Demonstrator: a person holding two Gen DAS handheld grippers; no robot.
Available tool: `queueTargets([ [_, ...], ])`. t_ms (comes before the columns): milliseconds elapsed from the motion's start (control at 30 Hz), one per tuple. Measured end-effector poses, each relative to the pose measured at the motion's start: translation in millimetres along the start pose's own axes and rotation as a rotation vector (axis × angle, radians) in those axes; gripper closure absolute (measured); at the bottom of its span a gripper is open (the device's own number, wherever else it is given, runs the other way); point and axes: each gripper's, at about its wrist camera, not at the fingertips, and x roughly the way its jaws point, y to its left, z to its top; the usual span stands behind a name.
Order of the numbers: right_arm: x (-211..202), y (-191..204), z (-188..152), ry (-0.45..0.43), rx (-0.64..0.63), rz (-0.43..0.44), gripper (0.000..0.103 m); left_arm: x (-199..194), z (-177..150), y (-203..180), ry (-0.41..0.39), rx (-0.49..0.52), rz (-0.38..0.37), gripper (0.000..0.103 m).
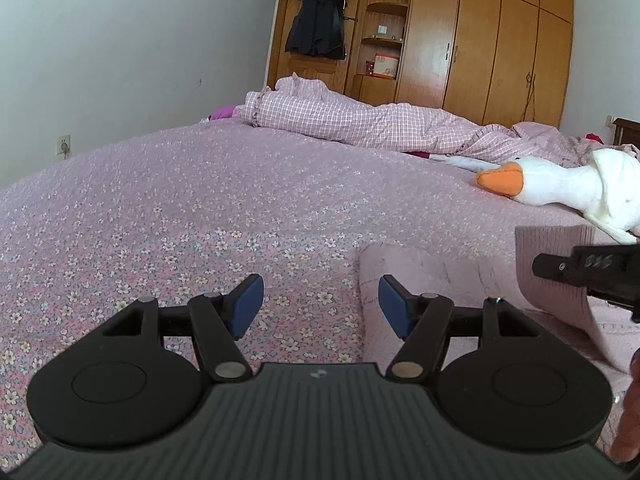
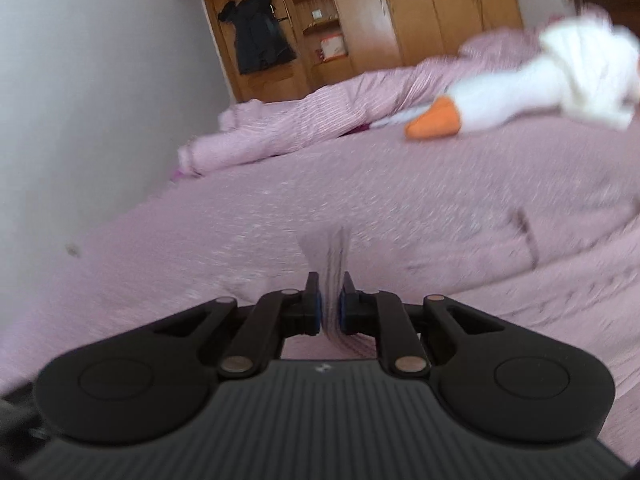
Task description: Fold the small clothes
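A small pale pink knit garment [image 1: 420, 268] lies on the flowered bedspread [image 1: 200, 208] at the lower right of the left wrist view. My left gripper [image 1: 320, 304] stands open just above the bedspread, its right blue pad at the garment's left edge, nothing between the fingers. My right gripper [image 2: 330, 308] is shut on a ribbed edge of the pink garment [image 2: 332, 264], which stands up between its pads. From the left wrist view the right gripper [image 1: 580, 268] shows at the far right, lifting that ribbed flap [image 1: 552, 256]. The right wrist view is blurred.
A white plush goose [image 1: 560, 188] with an orange beak lies at the right of the bed. A rumpled pink checked quilt [image 1: 340, 120] runs along the far side. Behind stand a wooden wardrobe [image 1: 500, 40] and a hanging black coat [image 1: 316, 24]. The wall is at the left.
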Motion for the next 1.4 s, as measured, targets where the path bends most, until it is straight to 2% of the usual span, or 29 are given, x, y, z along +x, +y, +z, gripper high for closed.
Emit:
queueTargets([
  [67, -3, -14, 5, 0.029, 0.066, 0.081, 0.089, 2, 0, 1, 0.009, -0.011, -0.004, 0.032],
  [200, -16, -10, 2, 0.006, -0.023, 0.131, 0.089, 5, -2, 2, 0.025, -0.023, -0.006, 0.032],
  [300, -17, -7, -2, 0.030, -0.045, 0.197, 0.085, 5, -3, 1, 0.029, -0.018, -0.005, 0.032],
  [367, -19, -7, -5, 0.036, -0.023, 0.248, 0.072, 6, -3, 0, 0.032, -0.014, -0.002, 0.032],
  [433, -20, -5, -6, 0.046, -0.009, 0.306, 0.031, 6, -4, 0, 0.033, -0.017, 0.002, 0.032],
  [500, -25, -4, -6, 0.028, -0.004, 0.337, 0.017, 7, -4, 1, 0.035, -0.021, 0.001, 0.032],
  [633, -26, -2, -2, 0.038, -0.018, 0.329, 0.019, 7, -4, 1, 0.035, -0.025, -0.001, 0.032],
  [733, -27, -6, -2, 0.044, -0.078, 0.278, 0.019, 7, -4, 1, 0.034, -0.021, -0.001, 0.032],
  [800, -29, -10, -5, 0.038, -0.159, 0.235, 0.019, 7, -3, 1, 0.033, -0.021, -0.001, 0.032],
  [967, -34, -11, -34, 0.062, -0.478, 0.115, 0.020, 8, -5, -1, 0.038, -0.021, -0.005, 0.032],
  [1133, -27, -9, -44, 0.076, -0.547, 0.099, 0.021, 9, -9, -3, 0.046, -0.007, 0.003, 0.032],
  [1267, -18, 0, -47, 0.099, -0.632, 0.122, 0.027, 10, -8, 0, 0.052, -0.026, 0.002, 0.032],
  [1400, -9, 12, -58, 0.124, -0.720, 0.096, 0.043, 11, -7, 1, 0.054, -0.035, -0.001, 0.032],
])
